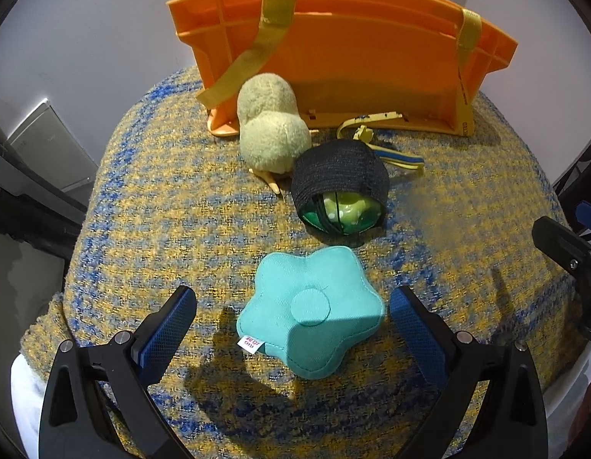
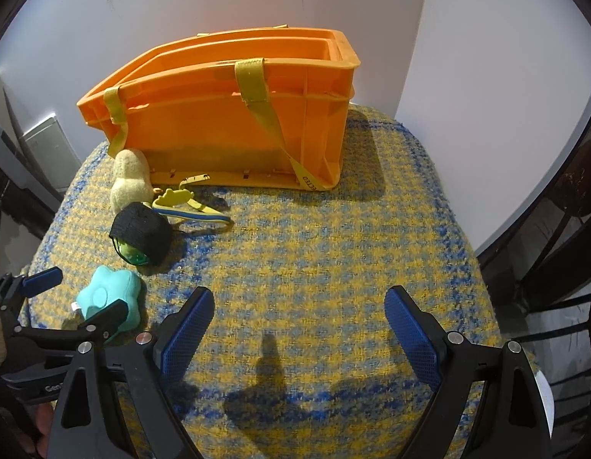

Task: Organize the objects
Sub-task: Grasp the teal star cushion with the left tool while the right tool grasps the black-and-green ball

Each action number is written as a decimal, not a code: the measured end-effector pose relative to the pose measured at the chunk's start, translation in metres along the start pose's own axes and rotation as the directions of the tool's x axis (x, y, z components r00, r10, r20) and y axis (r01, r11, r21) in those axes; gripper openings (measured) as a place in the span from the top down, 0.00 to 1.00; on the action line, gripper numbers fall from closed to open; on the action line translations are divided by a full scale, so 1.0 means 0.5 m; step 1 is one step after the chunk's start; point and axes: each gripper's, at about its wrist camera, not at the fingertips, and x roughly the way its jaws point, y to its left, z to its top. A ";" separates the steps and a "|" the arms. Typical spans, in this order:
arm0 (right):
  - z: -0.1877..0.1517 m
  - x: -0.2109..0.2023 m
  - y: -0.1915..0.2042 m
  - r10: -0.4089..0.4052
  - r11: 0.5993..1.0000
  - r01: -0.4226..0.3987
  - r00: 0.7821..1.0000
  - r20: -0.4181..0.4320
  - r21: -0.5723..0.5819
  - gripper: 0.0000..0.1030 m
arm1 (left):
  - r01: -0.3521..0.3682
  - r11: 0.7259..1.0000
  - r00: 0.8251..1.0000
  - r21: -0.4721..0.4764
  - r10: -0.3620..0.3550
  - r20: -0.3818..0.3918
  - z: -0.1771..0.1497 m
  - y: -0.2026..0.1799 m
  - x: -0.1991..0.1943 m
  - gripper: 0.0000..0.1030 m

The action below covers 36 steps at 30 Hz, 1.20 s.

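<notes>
A teal star-shaped cushion lies on the woven yellow-and-blue cloth, between the fingers of my open left gripper, which straddles it without touching. Behind it lie a black band wrapped round a green toy, a pale yellow plush chick and a yellow-and-blue strap. An orange crate stands at the back. My right gripper is open and empty over bare cloth, right of the cushion, the black-banded toy, the chick and the crate.
The cloth-covered surface drops off at rounded edges on all sides. A white wall rises behind the crate. A grey box sits low at the left. The left gripper shows at the left of the right wrist view.
</notes>
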 end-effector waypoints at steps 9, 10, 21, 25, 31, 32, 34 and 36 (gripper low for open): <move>-0.005 0.009 -0.002 -0.002 1.000 0.002 1.000 -0.016 0.009 0.12 | 0.012 1.000 0.999 0.015 -0.012 -0.035 -0.006 -0.007 0.028 0.00; -0.006 0.010 -0.002 -0.002 1.000 0.002 1.000 -0.018 0.010 0.12 | 0.012 1.000 0.999 0.015 -0.011 -0.037 -0.007 -0.007 0.030 0.00; -0.009 0.018 0.003 -0.005 1.000 0.005 1.000 -0.030 0.003 0.12 | 0.037 0.999 0.998 0.020 -0.036 -0.047 -0.017 -0.001 0.042 0.15; -0.008 0.017 0.005 -0.009 1.000 0.009 1.000 -0.030 -0.001 0.12 | 0.026 0.999 0.999 0.047 -0.024 -0.029 -0.021 -0.009 0.033 0.21; -0.007 0.011 0.010 -0.006 1.000 0.006 1.000 -0.030 0.000 0.12 | 0.032 0.999 0.999 0.039 -0.032 -0.003 -0.025 0.006 0.013 0.22; -0.007 0.010 0.011 -0.004 1.000 0.004 1.000 -0.030 0.002 0.12 | 0.030 0.999 1.000 0.034 -0.030 0.002 -0.024 0.010 0.009 0.22; -0.003 0.008 0.014 -0.002 1.000 0.002 1.000 -0.030 0.003 0.12 | 0.026 0.999 1.000 0.027 -0.027 0.010 -0.023 0.019 0.002 0.22; 0.001 0.008 0.020 -0.001 1.000 0.001 1.000 -0.030 0.002 0.12 | 0.019 1.000 1.000 0.015 -0.019 0.015 -0.023 0.032 -0.005 0.22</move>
